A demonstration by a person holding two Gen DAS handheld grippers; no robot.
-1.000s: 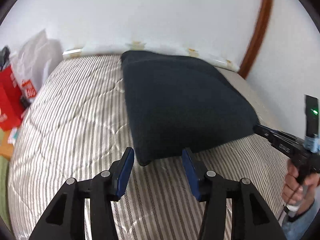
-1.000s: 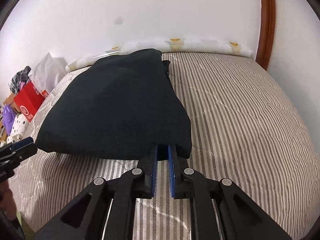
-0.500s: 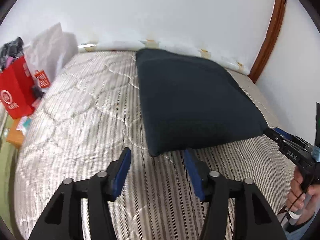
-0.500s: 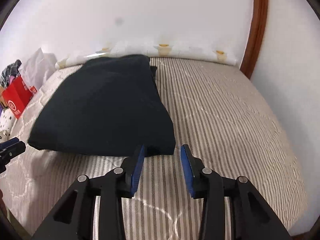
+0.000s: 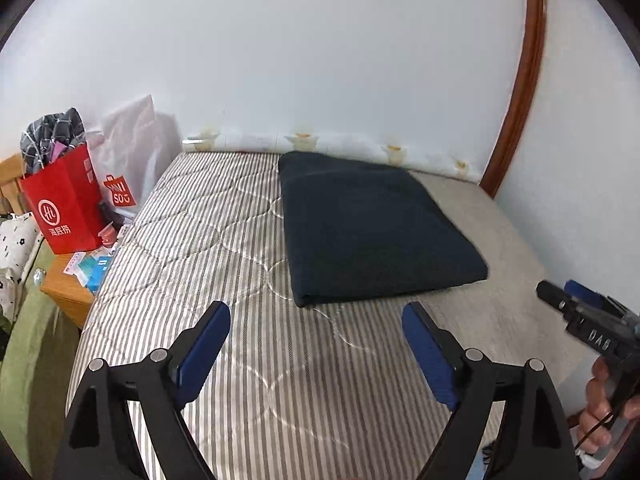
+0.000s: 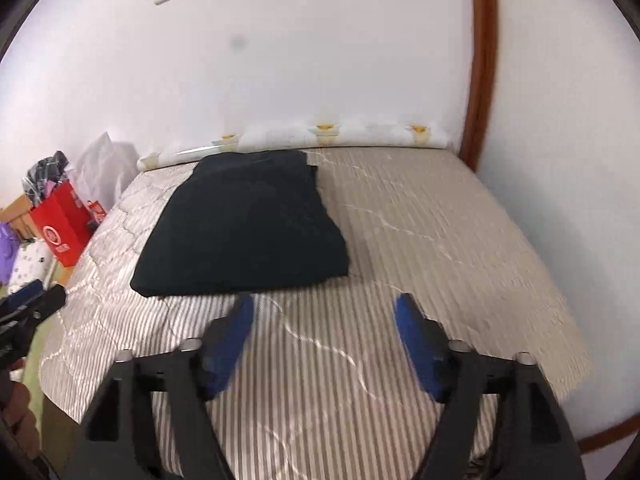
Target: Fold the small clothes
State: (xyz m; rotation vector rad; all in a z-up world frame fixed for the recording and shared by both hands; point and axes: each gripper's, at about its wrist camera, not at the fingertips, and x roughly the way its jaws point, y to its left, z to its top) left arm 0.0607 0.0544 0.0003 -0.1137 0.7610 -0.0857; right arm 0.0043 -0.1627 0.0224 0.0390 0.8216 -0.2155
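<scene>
A dark navy garment [image 5: 372, 228] lies folded into a flat rectangle on the striped mattress [image 5: 224, 248], toward the far wall. It also shows in the right wrist view [image 6: 248, 224]. My left gripper [image 5: 316, 312] is open and empty, hovering above the mattress just short of the garment's near edge. My right gripper [image 6: 326, 304] is open and empty, also just short of the near edge. The right gripper shows at the right edge of the left wrist view [image 5: 580, 308], held by a hand. The left gripper shows at the left edge of the right wrist view [image 6: 28, 308].
A red paper bag [image 5: 64, 204] and a white plastic bag [image 5: 128, 160] stand on a wooden bedside table [image 5: 68, 284] left of the bed. The white wall [image 5: 320, 80] runs behind the bed. A brown wooden frame [image 5: 524, 80] stands at the right.
My right gripper has opened and let go of the garment's near corner. Both grippers have pulled back and up from the folded garment, and my left gripper has opened wider.
</scene>
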